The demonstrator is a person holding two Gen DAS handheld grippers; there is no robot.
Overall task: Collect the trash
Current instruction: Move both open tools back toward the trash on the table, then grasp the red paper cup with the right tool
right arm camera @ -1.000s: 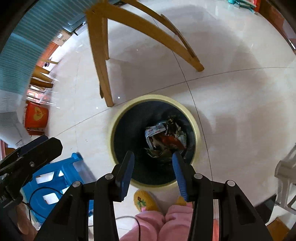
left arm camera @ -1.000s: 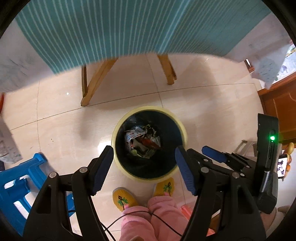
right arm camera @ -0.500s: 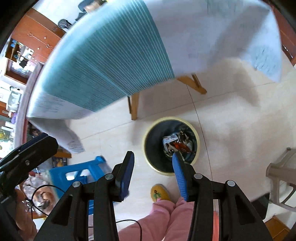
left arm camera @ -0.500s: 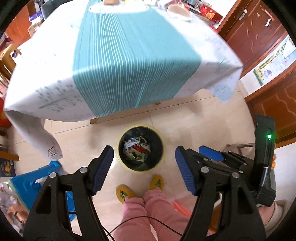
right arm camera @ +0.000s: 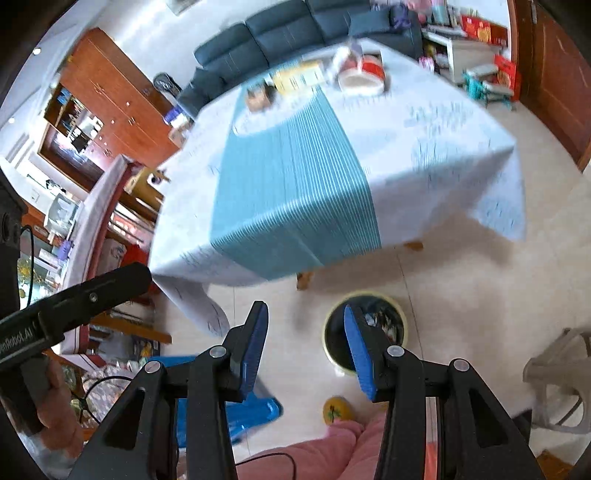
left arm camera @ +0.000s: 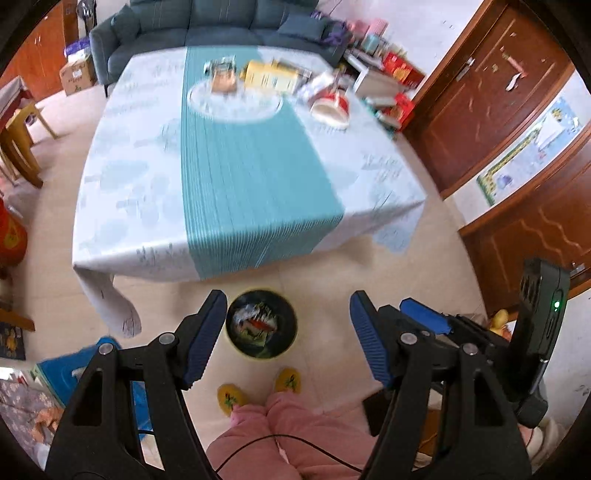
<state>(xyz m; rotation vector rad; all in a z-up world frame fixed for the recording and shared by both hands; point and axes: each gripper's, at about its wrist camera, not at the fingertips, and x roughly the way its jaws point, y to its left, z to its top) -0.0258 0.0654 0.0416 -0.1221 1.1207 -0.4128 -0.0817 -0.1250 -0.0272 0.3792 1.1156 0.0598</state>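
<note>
A yellow-rimmed black bin [left arm camera: 261, 324] stands on the floor below the table's near edge, holding crumpled wrappers [left arm camera: 255, 321]. It also shows in the right wrist view [right arm camera: 391, 314], partly behind a finger. My left gripper [left arm camera: 288, 332] is open and empty, high above the bin. My right gripper [right arm camera: 304, 345] is open and empty, also high up. At the table's [left arm camera: 258, 155] far end lie a red-and-white bowl [left arm camera: 330, 107], a yellow box [left arm camera: 271, 75] and a small packet [left arm camera: 221, 72].
A blue plastic stool [right arm camera: 236, 402] stands left of the bin. A dark sofa [left arm camera: 207, 22] sits behind the table, wooden doors [left arm camera: 491, 96] are at the right, and a white chair [right arm camera: 557, 384] is at the far right. My yellow slippers [left arm camera: 258, 387] stand by the bin.
Both grippers have risen well away from the bin and tilted up, so the whole tabletop and room have come into view. The right gripper's fingers stand wider apart.
</note>
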